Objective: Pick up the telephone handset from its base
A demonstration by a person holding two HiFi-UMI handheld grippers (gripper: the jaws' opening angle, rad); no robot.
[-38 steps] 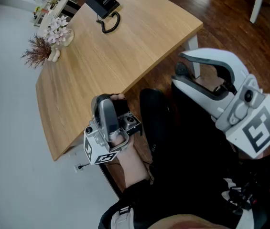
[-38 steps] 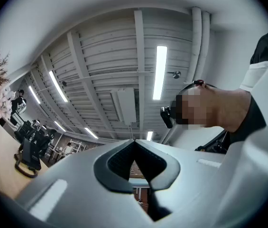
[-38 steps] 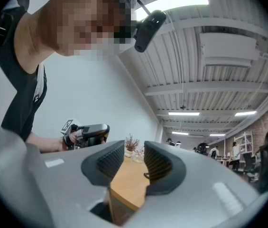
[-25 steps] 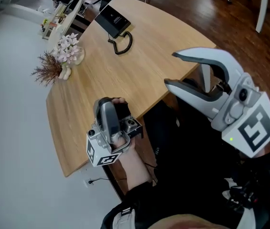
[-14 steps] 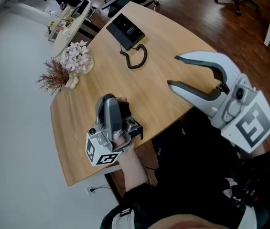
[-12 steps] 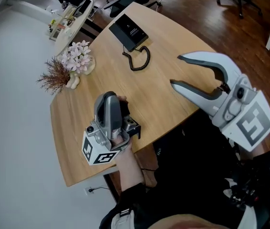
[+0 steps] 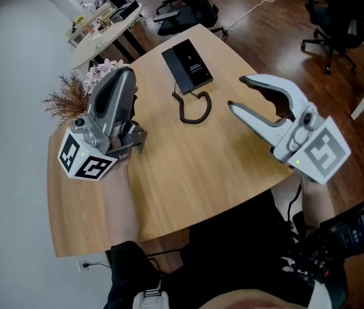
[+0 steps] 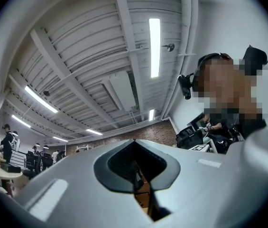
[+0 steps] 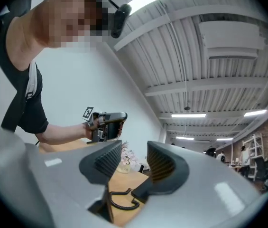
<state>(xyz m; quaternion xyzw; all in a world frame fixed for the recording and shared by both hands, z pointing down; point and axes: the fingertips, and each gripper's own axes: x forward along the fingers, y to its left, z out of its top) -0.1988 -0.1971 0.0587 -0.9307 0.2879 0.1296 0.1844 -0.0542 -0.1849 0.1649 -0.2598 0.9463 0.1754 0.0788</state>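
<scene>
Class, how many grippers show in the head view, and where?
2. The left gripper, shut, hovers over the table's left side beside the flowers; the right gripper, open, over its right edge. None hidden.

An open office — swivel chairs [image 7: 337, 15], desk phone [image 7: 188, 66], strip lights [image 8: 154, 46].

The near half of the table [image 7: 188, 172] lies bare, open from its left edge to its right. Between the left hand-held gripper [image 7: 122, 77] and the right hand-held gripper [image 7: 236, 93], the way to the telephone [image 7: 188, 66] is free except for the coiled cord [image 7: 193, 105] lying just in front of it. At the far left corner, dried flowers [image 7: 72, 94] crowd the space beside the left hand-held gripper.
</scene>
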